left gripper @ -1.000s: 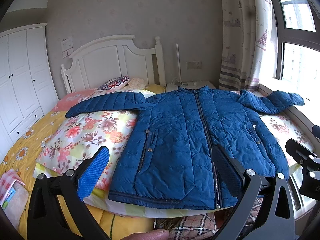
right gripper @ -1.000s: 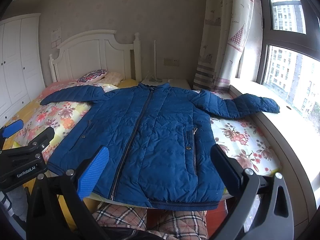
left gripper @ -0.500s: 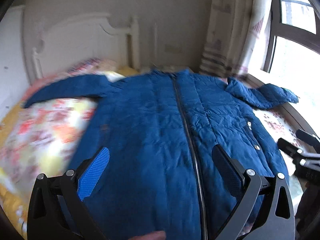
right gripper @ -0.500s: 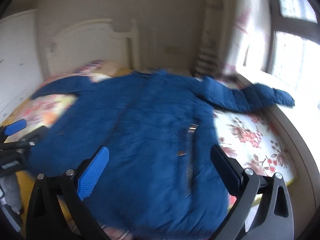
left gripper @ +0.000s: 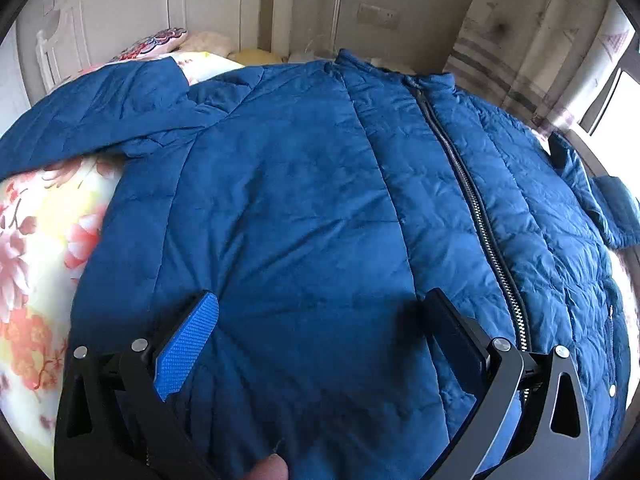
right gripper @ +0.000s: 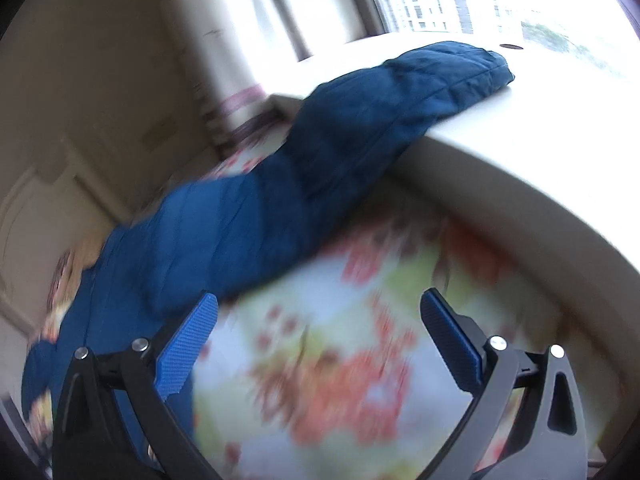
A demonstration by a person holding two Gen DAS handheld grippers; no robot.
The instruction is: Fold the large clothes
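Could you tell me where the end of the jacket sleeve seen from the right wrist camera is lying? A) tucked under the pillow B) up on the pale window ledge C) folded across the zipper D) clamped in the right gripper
B: the blue jacket sleeve runs from the floral bedding up onto the window ledge, while the right gripper is open and holds nothing.

1. One jacket (left gripper: 304,208), filling the middle of the left view.
2. Two sleeves: one (left gripper: 92,116) upper left in the left view, one (right gripper: 360,120) upper middle in the right view.
3. One zip (left gripper: 480,220), right of centre.
4. Two grippers (left gripper: 320,328) (right gripper: 318,328), low in each view.
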